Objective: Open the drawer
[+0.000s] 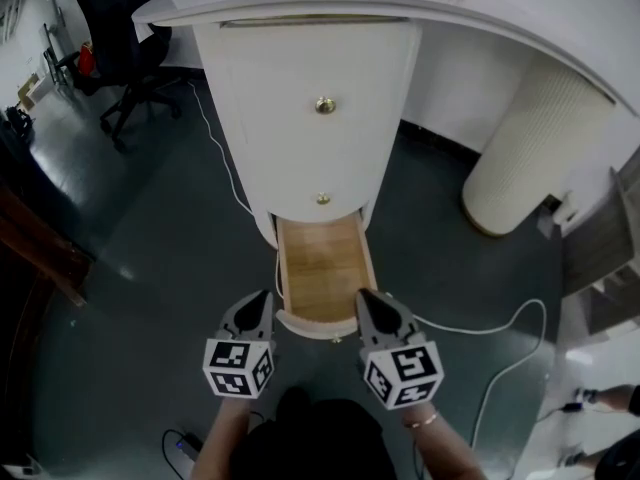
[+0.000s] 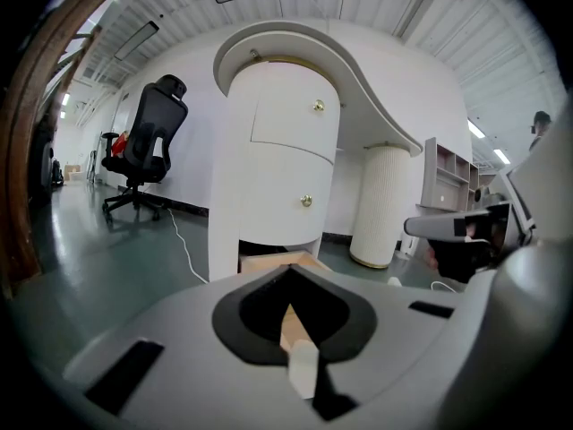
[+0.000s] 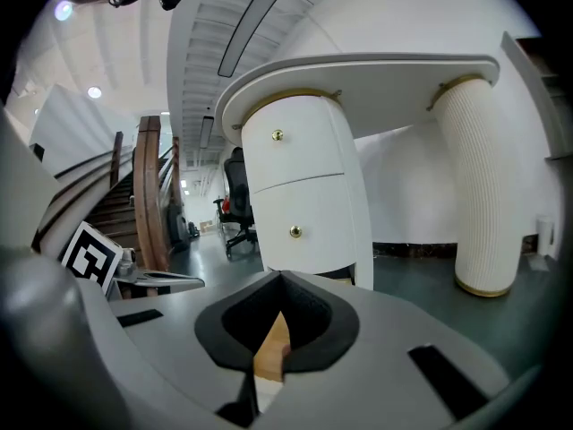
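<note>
Drawer stands pulled out toward 6 o'clock under the desk. Left hand-held gripper at its 8 o'clock, right hand-held gripper at 4 o'clock, both pressed together.

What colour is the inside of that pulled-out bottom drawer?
Pale, light-brown wood inside the drawer; best seen in the head view.

The open drawer juts over the floor, blocking the middle. Left lies free save a thin cord; a cable and ribbed column crowd the right.
</note>
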`<state>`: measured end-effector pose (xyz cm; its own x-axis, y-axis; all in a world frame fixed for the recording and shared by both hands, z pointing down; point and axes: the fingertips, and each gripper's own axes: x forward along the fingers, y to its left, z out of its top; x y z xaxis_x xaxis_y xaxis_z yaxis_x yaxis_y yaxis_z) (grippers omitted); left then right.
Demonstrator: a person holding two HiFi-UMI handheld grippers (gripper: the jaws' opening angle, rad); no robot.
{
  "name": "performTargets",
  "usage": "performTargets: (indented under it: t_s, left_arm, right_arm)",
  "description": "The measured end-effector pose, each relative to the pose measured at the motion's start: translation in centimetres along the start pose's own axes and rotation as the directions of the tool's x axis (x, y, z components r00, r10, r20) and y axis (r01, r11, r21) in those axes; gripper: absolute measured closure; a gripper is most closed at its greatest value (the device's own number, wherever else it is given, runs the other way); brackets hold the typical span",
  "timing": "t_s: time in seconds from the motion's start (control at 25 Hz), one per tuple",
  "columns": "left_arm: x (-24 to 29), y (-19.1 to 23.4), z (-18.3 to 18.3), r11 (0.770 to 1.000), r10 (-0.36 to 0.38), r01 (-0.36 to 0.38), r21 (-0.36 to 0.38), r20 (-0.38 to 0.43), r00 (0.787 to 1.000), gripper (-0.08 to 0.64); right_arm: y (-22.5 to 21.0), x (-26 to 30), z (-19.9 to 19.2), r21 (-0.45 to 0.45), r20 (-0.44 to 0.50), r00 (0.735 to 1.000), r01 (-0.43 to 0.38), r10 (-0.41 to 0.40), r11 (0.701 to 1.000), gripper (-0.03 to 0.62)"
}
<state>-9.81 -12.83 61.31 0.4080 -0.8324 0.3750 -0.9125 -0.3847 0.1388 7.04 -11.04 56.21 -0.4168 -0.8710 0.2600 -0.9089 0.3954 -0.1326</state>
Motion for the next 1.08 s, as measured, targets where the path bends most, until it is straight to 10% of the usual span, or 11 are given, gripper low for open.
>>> performTargets:
  t_s: [1.08]
  left_arm:
    - [-0.7, 0.9, -0.3, 0.999, 0.008, -0.008, -0.042, 0.011, 1.000, 0.557]
  right_arm:
    - [-0.9, 0.4, -1.1, -0.019, -0.017, 1.000, 0.022, -0.023, 1.000, 0.591]
